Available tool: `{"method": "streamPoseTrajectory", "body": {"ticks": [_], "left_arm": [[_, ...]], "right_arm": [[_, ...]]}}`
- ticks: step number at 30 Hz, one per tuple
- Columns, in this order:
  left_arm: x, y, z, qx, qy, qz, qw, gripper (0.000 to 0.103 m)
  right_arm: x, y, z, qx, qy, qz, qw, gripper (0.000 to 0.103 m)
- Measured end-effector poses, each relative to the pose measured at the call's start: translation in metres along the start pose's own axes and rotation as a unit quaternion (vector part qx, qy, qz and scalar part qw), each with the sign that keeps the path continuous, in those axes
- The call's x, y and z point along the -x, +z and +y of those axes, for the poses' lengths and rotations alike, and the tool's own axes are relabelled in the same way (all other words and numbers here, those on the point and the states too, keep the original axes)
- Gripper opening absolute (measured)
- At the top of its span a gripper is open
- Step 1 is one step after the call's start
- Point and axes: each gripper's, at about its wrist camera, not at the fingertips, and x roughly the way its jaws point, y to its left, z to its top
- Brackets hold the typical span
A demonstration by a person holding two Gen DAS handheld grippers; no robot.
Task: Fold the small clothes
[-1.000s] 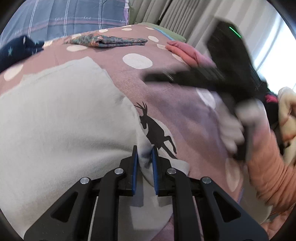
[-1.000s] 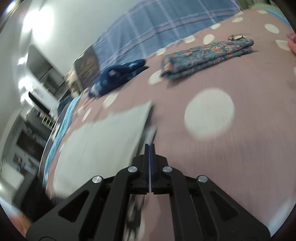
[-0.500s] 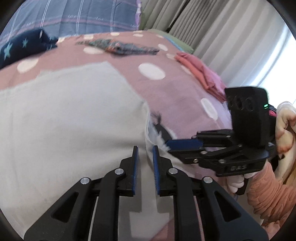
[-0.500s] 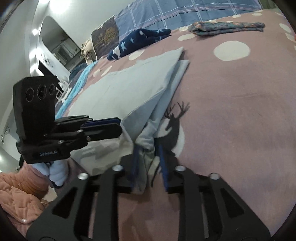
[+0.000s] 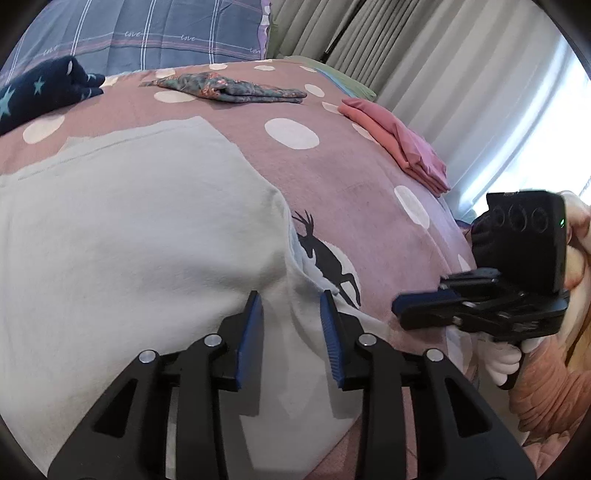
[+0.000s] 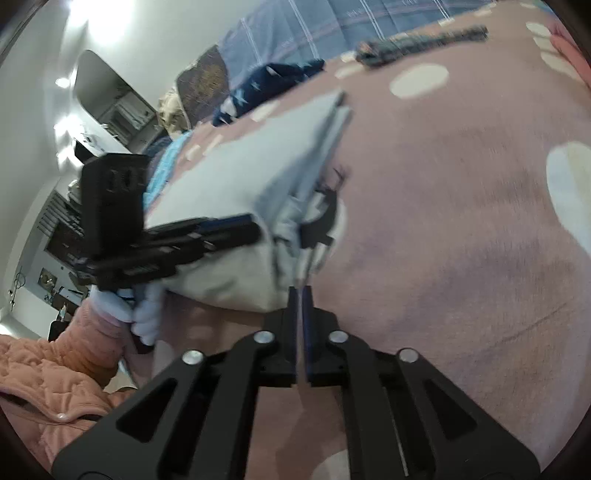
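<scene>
One pale grey garment (image 5: 140,236) lies flat on pink dotted bedspread (image 5: 351,177), its near edge between left gripper (image 5: 291,314) pads, jaws opening, not pressing. Right gripper (image 6: 300,295) just beside cloth's corner, closing, nothing between. Folded floral (image 5: 229,86), pink (image 5: 402,147), navy (image 5: 40,90) clothes well apart. Plaid pillow (image 5: 147,33) reads "love".

The garment (image 5: 140,236) is pale grey-white, plain; the bedspread (image 5: 362,177) is dusty mauve-pink with cream dots and a black deer silhouette (image 5: 325,254); the pillow (image 5: 147,33) is blue-grey plaid with thin white and pink lines; one folded piece (image 5: 37,92) is navy with teal stars; another (image 5: 229,86) is teal floral; a third (image 5: 402,147) is salmon pink; the curtains (image 5: 424,62) are grey; the sleeve (image 6: 48,373) is peach; both grippers (image 5: 291,317) (image 6: 300,299) are black with blue pads.
</scene>
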Motion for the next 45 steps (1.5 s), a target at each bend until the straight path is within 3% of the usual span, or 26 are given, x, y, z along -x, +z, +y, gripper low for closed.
{"method": "streamPoseTrajectory", "body": {"ticks": [2, 4, 6, 7, 12, 13, 15, 19, 23, 27, 28, 29, 32, 36, 39, 41, 43, 45], "left_arm": [[0.002, -0.002, 0.001, 0.001, -0.001, -0.004, 1.0, 0.034], [0.003, -0.003, 0.002, 0.006, -0.004, -0.007, 0.9999, 0.034], [0.005, -0.004, 0.003, 0.01, -0.005, -0.011, 0.9999, 0.035], [0.007, -0.004, 0.003, 0.011, -0.004, -0.015, 0.9998, 0.035], [0.006, -0.009, 0.007, 0.02, -0.008, -0.01, 0.9997, 0.035], [0.004, -0.008, 0.007, 0.022, -0.006, -0.007, 0.9997, 0.035], [0.004, -0.008, 0.005, 0.017, -0.002, -0.007, 0.9998, 0.035], [0.004, -0.011, -0.007, -0.011, 0.026, -0.004, 0.9996, 0.035], [0.01, -0.024, -0.022, -0.025, 0.006, 0.007, 0.9996, 0.035], [0.032, -0.043, -0.028, -0.022, 0.003, -0.003, 0.9997, 0.036], [0.045, -0.049, -0.024, -0.016, 0.01, -0.013, 0.9997, 0.036], [0.059, -0.055, -0.018, -0.007, 0.017, -0.027, 0.9995, 0.037], [0.11, -0.076, 0.013, 0.035, 0.05, -0.072, 0.9956, 0.038], [0.19, -0.114, 0.068, 0.11, 0.136, -0.138, 0.9749, 0.038], [0.263, -0.156, 0.113, 0.179, 0.228, -0.2, 0.9358, 0.038], [0.297, -0.18, 0.139, 0.208, 0.267, -0.222, 0.9147, 0.038], [0.317, -0.197, 0.162, 0.228, 0.291, -0.227, 0.9009, 0.036], [0.326, -0.207, 0.181, 0.238, 0.295, -0.226, 0.8973, 0.033]], "right_arm": [[-0.002, 0.004, 0.007, 0.009, 0.009, -0.007, 1.0, 0.043], [-0.016, 0.01, 0.009, 0.011, 0.012, 0.005, 1.0, 0.045], [-0.031, 0.014, 0.01, 0.003, 0.014, 0.022, 1.0, 0.027], [-0.036, 0.014, 0.013, 0.003, 0.01, 0.029, 1.0, 0.004], [-0.01, -0.005, 0.004, -0.034, -0.015, 0.017, 0.999, 0.0], [-0.008, -0.014, 0.0, -0.029, -0.057, 0.02, 0.998, 0.0], [-0.002, -0.022, -0.002, -0.031, -0.042, 0.007, 0.999, 0.0], [0.015, -0.018, 0.01, -0.021, -0.064, -0.025, 0.997, 0.003], [0.013, 0.007, 0.037, 0.003, -0.022, -0.073, 0.997, 0.003], [-0.015, 0.025, 0.043, 0.0, -0.02, -0.072, 0.997, 0.01], [-0.029, 0.025, 0.036, -0.01, -0.055, -0.049, 0.997, 0.015], [-0.043, 0.022, 0.028, -0.013, -0.11, -0.025, 0.994, 0.01], [-0.037, 0.01, 0.02, -0.019, -0.113, -0.046, 0.992, 0.011], [-0.026, 0.011, 0.03, -0.02, -0.16, -0.052, 0.986, 0.016], [-0.014, 0.016, 0.051, 0.002, -0.188, -0.078, 0.979, 0.022], [-0.015, 0.024, 0.072, 0.022, -0.19, -0.091, 0.977, 0.029], [-0.023, 0.033, 0.093, 0.049, -0.19, -0.096, 0.976, 0.038], [-0.036, 0.042, 0.121, 0.083, -0.198, -0.101, 0.971, 0.057]]}}
